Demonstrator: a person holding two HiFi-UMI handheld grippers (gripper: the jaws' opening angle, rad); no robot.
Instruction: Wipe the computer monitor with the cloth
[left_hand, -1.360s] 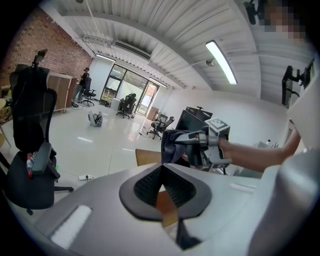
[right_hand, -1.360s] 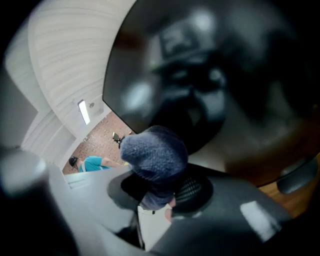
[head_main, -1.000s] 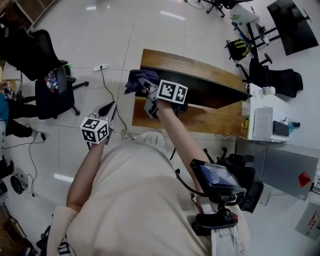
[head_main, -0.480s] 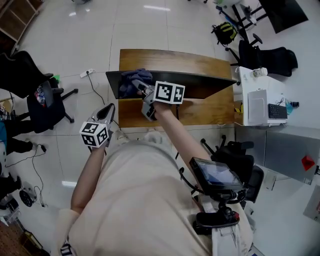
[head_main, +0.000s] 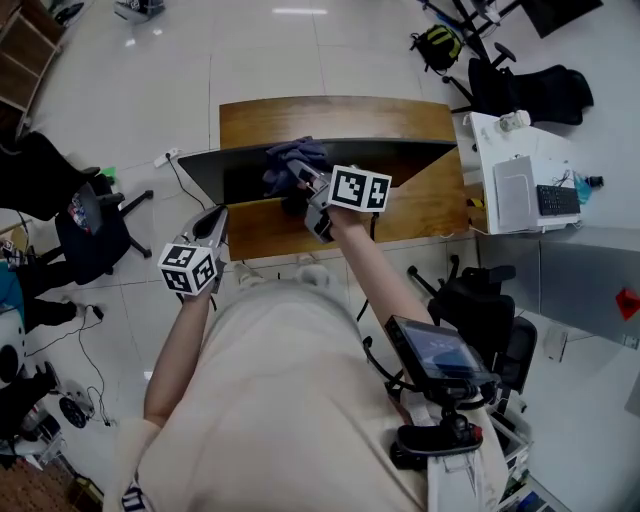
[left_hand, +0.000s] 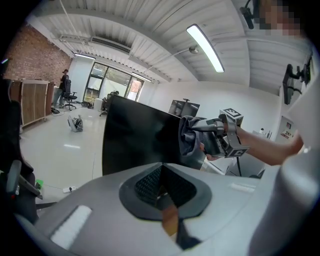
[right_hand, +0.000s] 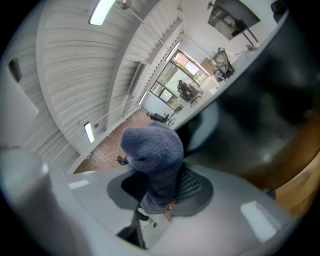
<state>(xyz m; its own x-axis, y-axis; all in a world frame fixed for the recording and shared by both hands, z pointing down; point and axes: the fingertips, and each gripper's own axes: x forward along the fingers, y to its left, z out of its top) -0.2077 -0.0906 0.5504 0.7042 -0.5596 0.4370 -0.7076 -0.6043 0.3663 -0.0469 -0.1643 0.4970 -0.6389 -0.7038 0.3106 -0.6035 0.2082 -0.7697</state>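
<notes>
Head view has the right gripper (head_main: 301, 179) clamped on the grey-blue cloth (head_main: 286, 157) against the monitor (head_main: 232, 172) at twelve o'clock, while the left gripper (head_main: 218, 221) at nine o'clock is closed and empty.

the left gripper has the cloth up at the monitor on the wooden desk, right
Not the left. The right gripper is shut on the cloth, as the right gripper view shows. The left gripper is held back with its jaws together on nothing. The rest stands: the cloth is up at the monitor on the wooden desk.
</notes>
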